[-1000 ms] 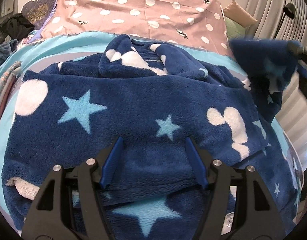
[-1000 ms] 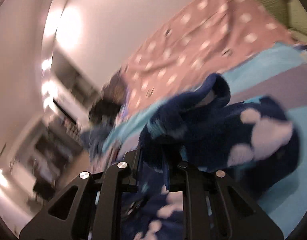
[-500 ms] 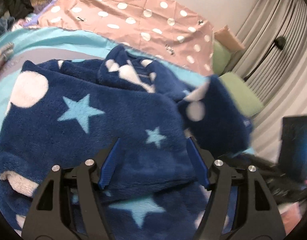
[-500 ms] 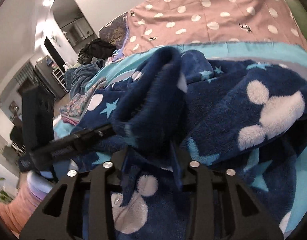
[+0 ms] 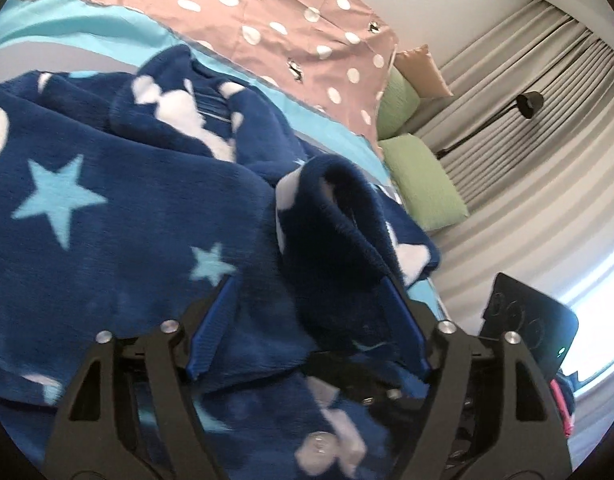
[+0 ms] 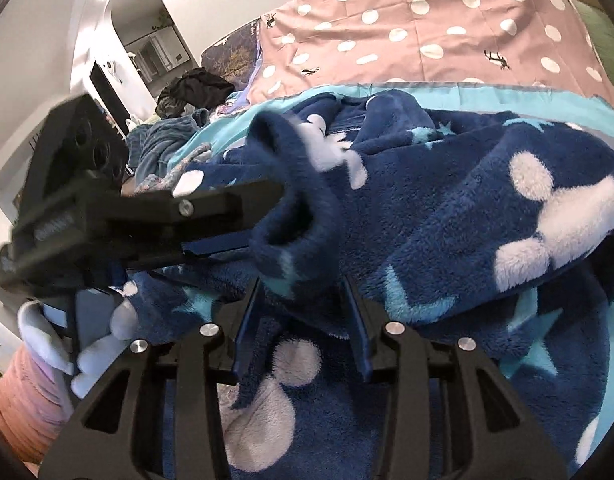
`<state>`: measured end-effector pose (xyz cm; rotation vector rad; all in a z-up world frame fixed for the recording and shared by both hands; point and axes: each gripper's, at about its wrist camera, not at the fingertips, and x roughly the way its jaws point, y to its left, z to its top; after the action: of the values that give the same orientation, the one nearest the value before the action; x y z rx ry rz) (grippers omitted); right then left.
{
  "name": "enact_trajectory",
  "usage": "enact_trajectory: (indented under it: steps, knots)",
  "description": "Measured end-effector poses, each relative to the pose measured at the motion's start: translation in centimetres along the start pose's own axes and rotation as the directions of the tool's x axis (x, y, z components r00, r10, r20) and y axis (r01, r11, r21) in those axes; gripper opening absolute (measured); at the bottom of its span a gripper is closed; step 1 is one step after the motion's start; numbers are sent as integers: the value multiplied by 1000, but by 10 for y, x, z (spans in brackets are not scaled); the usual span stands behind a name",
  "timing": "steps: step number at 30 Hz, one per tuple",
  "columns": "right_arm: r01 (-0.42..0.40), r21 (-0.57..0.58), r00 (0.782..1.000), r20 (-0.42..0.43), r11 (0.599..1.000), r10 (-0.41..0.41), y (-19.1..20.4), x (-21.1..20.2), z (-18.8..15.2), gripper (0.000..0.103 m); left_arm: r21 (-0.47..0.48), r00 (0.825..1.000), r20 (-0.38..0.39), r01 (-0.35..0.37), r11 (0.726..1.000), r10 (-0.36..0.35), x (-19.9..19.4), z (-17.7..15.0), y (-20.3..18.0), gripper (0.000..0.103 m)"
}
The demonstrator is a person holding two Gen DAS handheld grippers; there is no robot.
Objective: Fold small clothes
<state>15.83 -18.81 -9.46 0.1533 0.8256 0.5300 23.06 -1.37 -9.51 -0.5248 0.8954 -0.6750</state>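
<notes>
Fleece, navy with pale stars and white mouse-head shapes, makes up the small garment spread on the bed, over its turquoise sheet and short of the pink dotted cover. One sleeve has come across: a second ago it hung in the air off to the side, pinched in the right tongs, and now its cuff lies on the body of the garment, standing up in a loose roll. The right tongs have just been opening, and the sleeve fabric sits between the blue pads without being squeezed, so I judge it released. The left tongs have been opening too; they stand wide apart, straddling the base of that sleeve, one pad brushing the pile, holding nothing. For the task this reads as the first sleeve fold laid in but untidy, since the cuff is bunched rather than flat. It probably wants smoothing before the other side is brought over.
</notes>
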Motion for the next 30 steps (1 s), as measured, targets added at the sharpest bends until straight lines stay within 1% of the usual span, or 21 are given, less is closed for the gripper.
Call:
enact_trajectory:
  steps: [1, 3, 6, 9, 11, 12, 13, 14, 15, 17, 19, 21, 22, 24, 25, 26, 28, 29, 30]
  knots:
    - [2, -4, 1000, 0, 1000, -2, 1, 0, -1, 44, 0, 1000, -2, -3, 1000, 3, 1, 0, -1, 82]
    - [8, -10, 1000, 0, 1000, -8, 2, 1, -2, 44, -4, 1000, -10, -25, 1000, 25, 3, 0, -1, 83]
    - [7, -11, 1000, 7, 1000, -7, 2, 0, -3, 44, -17, 1000, -5, -19, 1000, 19, 3, 1, 0, 85]
    - [9, -13, 1000, 8, 1000, -9, 2, 1, -4, 44, -22, 997, -16, -77, 997, 76, 10, 5, 1, 85]
    - [14, -18, 1000, 9, 1000, -14, 3, 1, -4, 44, -36, 995, -34, -99, 994, 97, 17, 8, 1, 82]
    - [16, -20, 1000, 10, 1000, -16, 3, 1, -5, 44, -26, 993, -35, -114, 993, 114, 18, 8, 0, 77]
    - [19, -22, 1000, 10, 1000, -19, 4, 1, -5, 44, -10, 992, -36, -125, 992, 124, 20, 9, -2, 55]
    - [23, -24, 1000, 10, 999, -23, 4, 0, -4, 45, 9, 991, -41, -124, 992, 125, 22, 10, -3, 27]
    - [30, -25, 999, 13, 999, -30, 5, -1, -5, 45, 12, 991, -45, -126, 992, 126, 23, 12, -3, 18]
    - [41, -24, 999, 31, 999, -40, 8, -10, -2, 45, 13, 992, -27, -122, 992, 122, 16, 15, -4, 15]
    - [24, -12, 996, 81, 1000, -23, 8, -30, 2, 45, 52, 993, 19, -114, 992, 114, -3, 22, -14, 15]
    - [32, 1, 992, 119, 999, -31, 3, -49, 5, 50, 92, 993, 62, -108, 990, 102, -24, 32, -27, 15]
    - [51, 5, 990, 135, 999, -51, -1, -57, 6, 53, 108, 992, 81, -102, 989, 94, -35, 38, -32, 15]
    - [119, 23, 981, 152, 993, -121, -14, -72, 6, 53, 139, 989, 129, -95, 986, 77, -63, 51, -45, 15]
    - [150, 61, 976, 147, 987, -158, -28, -77, 5, 53, 153, 986, 153, -98, 983, 74, -76, 57, -51, 15]
    - [160, 97, 975, 137, 982, -172, -37, -78, 4, 53, 166, 982, 174, -102, 981, 73, -87, 62, -55, 15]
    - [168, 197, 977, 98, 966, -189, -62, -76, 0, 53, 188, 974, 214, -113, 976, 71, -110, 73, -63, 15]
    - [183, 238, 976, 74, 954, -206, -76, -72, -4, 53, 195, 970, 232, -124, 973, 77, -122, 79, -66, 15]
    - [216, 265, 970, 49, 940, -237, -87, -67, -8, 53, 197, 967, 240, -130, 972, 81, -127, 81, -67, 15]
